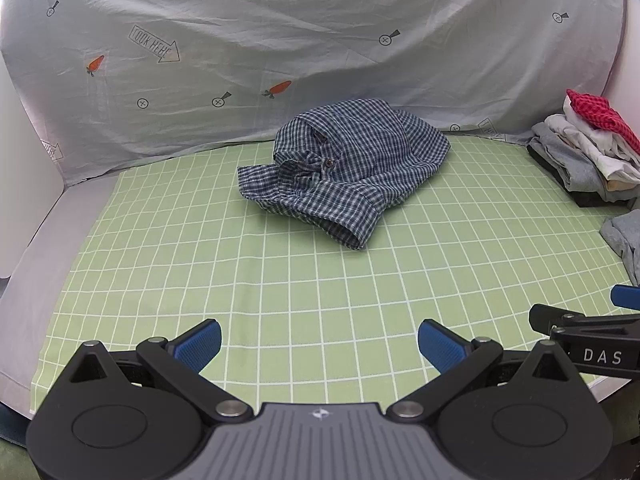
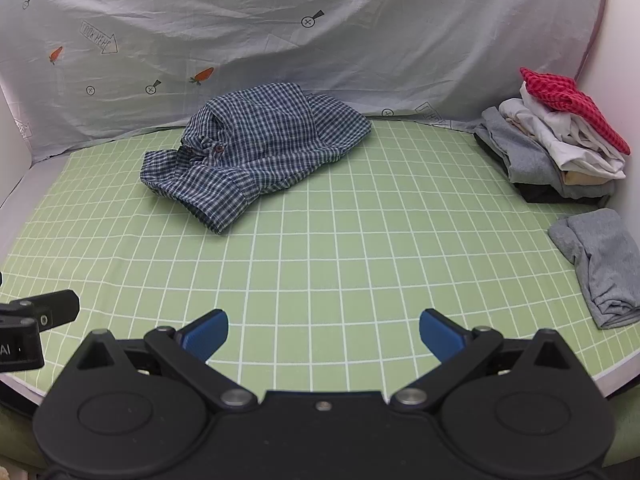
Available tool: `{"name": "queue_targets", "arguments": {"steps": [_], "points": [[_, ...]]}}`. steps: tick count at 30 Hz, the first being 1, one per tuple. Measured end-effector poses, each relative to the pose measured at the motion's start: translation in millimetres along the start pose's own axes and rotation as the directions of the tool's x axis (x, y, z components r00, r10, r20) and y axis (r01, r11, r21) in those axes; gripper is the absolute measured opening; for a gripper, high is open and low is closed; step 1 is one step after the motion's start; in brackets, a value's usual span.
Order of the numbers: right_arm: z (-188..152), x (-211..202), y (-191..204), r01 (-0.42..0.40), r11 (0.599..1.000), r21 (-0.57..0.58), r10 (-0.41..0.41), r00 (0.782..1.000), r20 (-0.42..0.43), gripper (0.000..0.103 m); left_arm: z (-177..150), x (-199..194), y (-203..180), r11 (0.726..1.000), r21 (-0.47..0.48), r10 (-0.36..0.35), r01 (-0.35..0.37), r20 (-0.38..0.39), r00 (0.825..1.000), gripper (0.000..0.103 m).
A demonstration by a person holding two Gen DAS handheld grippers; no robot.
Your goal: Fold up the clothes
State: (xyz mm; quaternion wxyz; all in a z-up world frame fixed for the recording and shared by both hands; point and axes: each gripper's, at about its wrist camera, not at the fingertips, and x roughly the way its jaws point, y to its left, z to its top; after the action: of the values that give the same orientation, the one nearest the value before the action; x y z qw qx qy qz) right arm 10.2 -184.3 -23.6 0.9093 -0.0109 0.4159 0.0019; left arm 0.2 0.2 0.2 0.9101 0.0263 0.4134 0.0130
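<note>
Blue-and-white checked shirt (image 1: 344, 168) lies crumpled in a heap on the green grid mat (image 1: 280, 280), toward the mat's far edge, close to the draped backdrop sheet (image 1: 280, 40). Two dark buttons show on its bunched placket; a cuffed sleeve opening points toward the near side of the mat. Nothing touches the shirt.

Right of the shirt, at the mat's far right corner: a stack of clothes (image 2: 556, 148), grey and white pieces on a black one, with a red checked cloth (image 2: 572, 100) on top. Nearer than the stack, along the mat's right edge, a loose grey garment (image 2: 604, 260), roughly bunched.

Behind the shirt, the pale sheet carries printed arrows reading "LOOK HERE", orange carrots, and small crossed-circle marks.

Left gripper (image 1: 319, 344) hovers over the near part of the mat, well apart from the shirt, blue pads spread wide, nothing between them. Right gripper (image 2: 324, 334) likewise: over the mat's near edge, jaws released and empty. In the left wrist view, the right gripper's side reads "DAS"; in the right wrist view, the left gripper's body shows letters, possibly "AI", cut off at the frame edge.
</note>
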Motion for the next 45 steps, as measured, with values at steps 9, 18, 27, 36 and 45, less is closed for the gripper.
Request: {"name": "queue_targets", "arguments": {"steps": [9,18,27,36,45], "points": [[2,0,1,0.004,1.0,-0.002,-0.004,1.0,0.002,0.103,4,0,3,1.0,-0.001,-0.001,0.001,-0.01,1.0,0.103],[2,0,-1,0.004,1.0,-0.001,-0.004,1.0,0.002,0.103,8,1,4,1.0,0.0,-0.002,0.002,-0.015,1.0,0.103],[2,-2,-3,0.003,1.0,0.0,-0.003,1.0,0.005,0.103,3,0,2,1.0,0.003,0.001,-0.001,-0.007,1.0,0.103],[0,-4,-5,0.006,1.0,0.004,-0.006,1.0,0.01,0.103,-1,-3,2,1.0,0.006,0.002,-0.002,0.001,1.0,0.103],[-1,-4,-7,0.001,1.0,-0.001,-0.001,1.0,0.014,0.103,-2,-4,1,1.0,0.004,0.007,-0.007,-0.001,1.0,0.103]]}}
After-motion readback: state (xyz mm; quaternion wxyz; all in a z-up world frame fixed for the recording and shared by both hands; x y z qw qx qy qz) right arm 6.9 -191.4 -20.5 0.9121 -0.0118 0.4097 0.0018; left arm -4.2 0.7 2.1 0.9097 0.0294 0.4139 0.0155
